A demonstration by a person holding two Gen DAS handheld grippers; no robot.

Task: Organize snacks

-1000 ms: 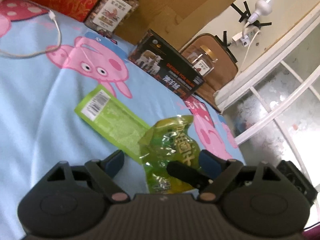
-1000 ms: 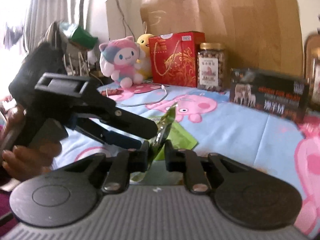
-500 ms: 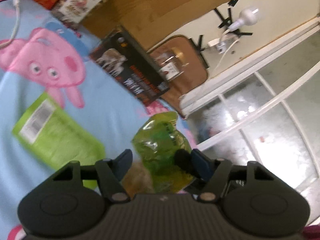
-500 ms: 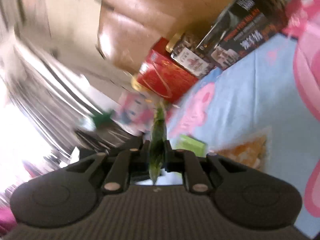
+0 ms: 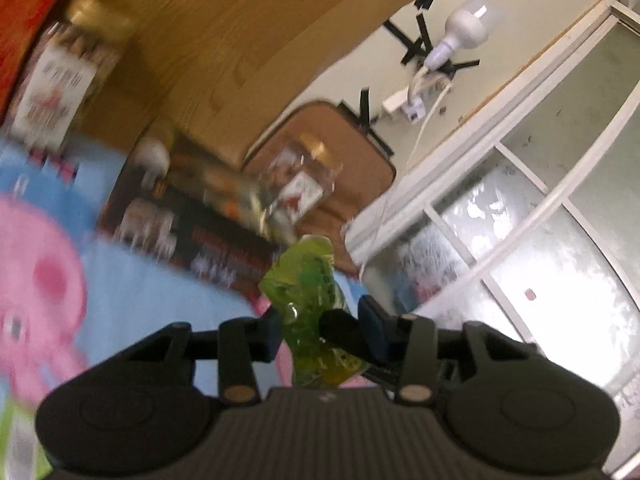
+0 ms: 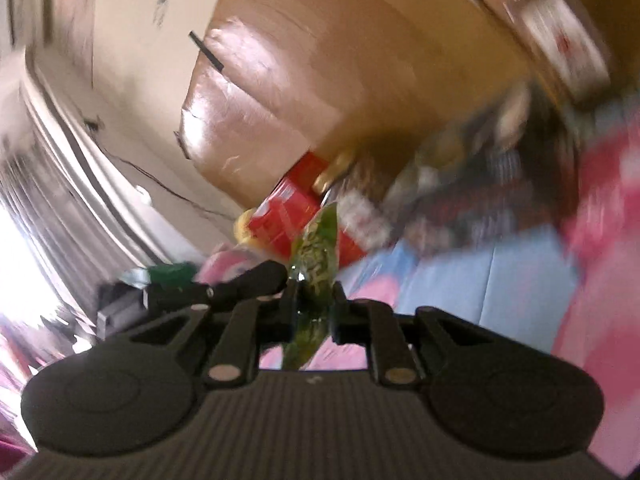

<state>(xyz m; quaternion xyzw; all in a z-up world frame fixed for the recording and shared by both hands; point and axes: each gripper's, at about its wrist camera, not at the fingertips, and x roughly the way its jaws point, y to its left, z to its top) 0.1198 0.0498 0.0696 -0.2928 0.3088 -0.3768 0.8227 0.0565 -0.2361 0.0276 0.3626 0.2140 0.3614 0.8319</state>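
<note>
Two hand-held claws meet on one small green snack bag, lifted clear of a blue bedsheet printed with pink cartoon pigs. In the left wrist view, the left claw [image 5: 320, 326] has just been closing, and its blue-padded fingers [image 5: 372, 322] now stand narrow with the bag [image 5: 310, 280] between them; the left finger touches the bag's side, while on the right a dark finger of the other claw sits between pad and bag, so a full grasp cannot be confirmed. In the right wrist view, the right claw [image 6: 314, 304] is clenched on the bag [image 6: 320, 248], seen edge-on, its thin edge standing up between the two close-set fingers. The left claw's dark finger reaches in from the left and touches the bag there. Far behind, blurred, stand a black box [image 5: 188, 236], a red box [image 6: 296, 208], nut jars [image 5: 60, 84] and a wooden board [image 5: 224, 40]. A window [image 5: 532, 240] lies to the right.
</note>
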